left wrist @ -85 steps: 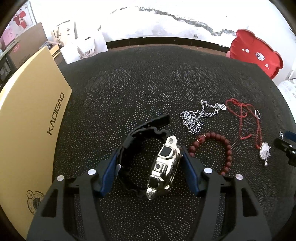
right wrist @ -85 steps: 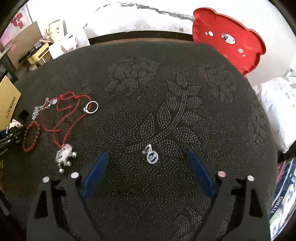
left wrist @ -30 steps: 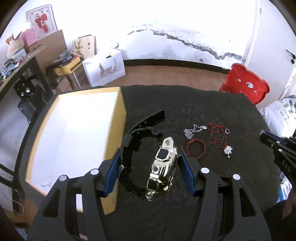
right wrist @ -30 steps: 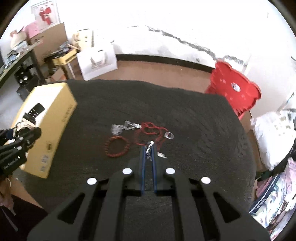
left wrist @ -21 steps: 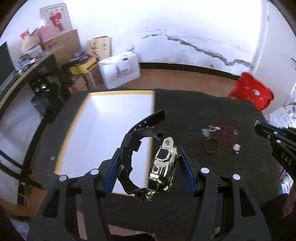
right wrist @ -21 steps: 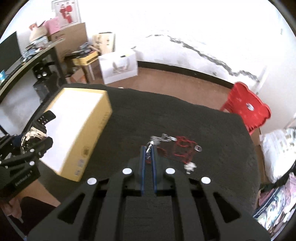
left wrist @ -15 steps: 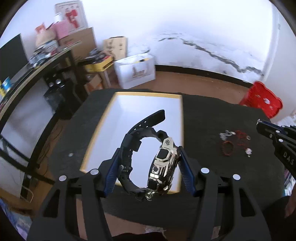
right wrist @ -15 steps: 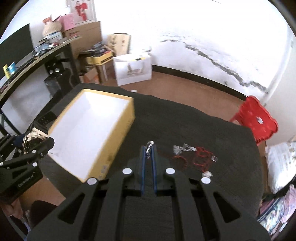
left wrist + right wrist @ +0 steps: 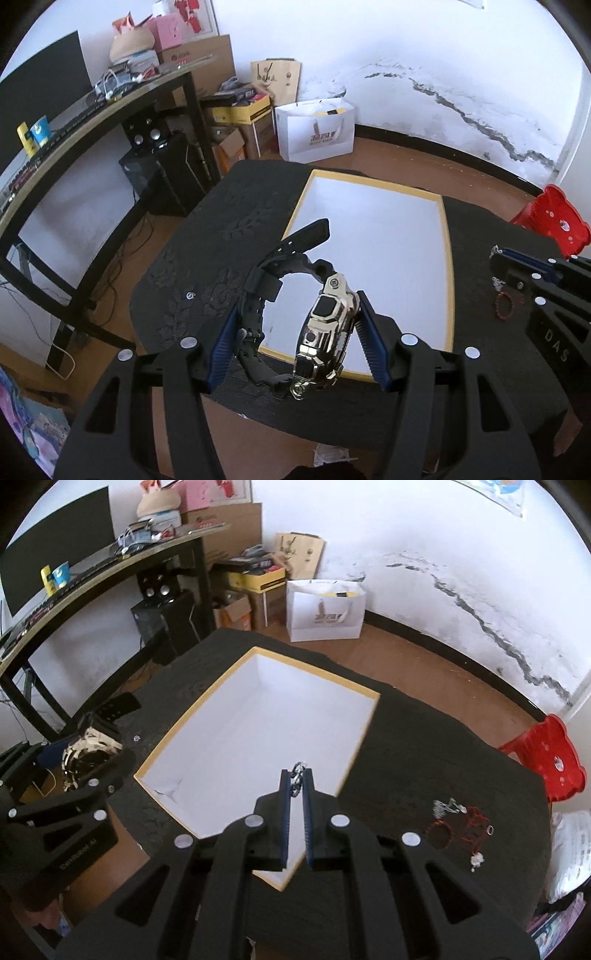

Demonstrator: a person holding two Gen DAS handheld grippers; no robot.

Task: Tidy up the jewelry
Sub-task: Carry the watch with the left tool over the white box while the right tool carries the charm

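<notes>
Transport step, both loads up over the box (image 9: 207, 734) mid-frame. Your left tongs (image 9: 297, 332) are clamped on the watch (image 9: 325, 332), right tongs (image 9: 295, 788) pinched on what's probably a small pendant (image 9: 296, 770). Next: lower, then let go inside.

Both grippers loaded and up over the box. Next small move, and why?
Probably lower the left gripper toward the box floor before opening. It is shut on the watch, held high above the white interior, and a drop from there could knock the metal case. The right gripper, shut on the small silver charm, can follow.
</notes>
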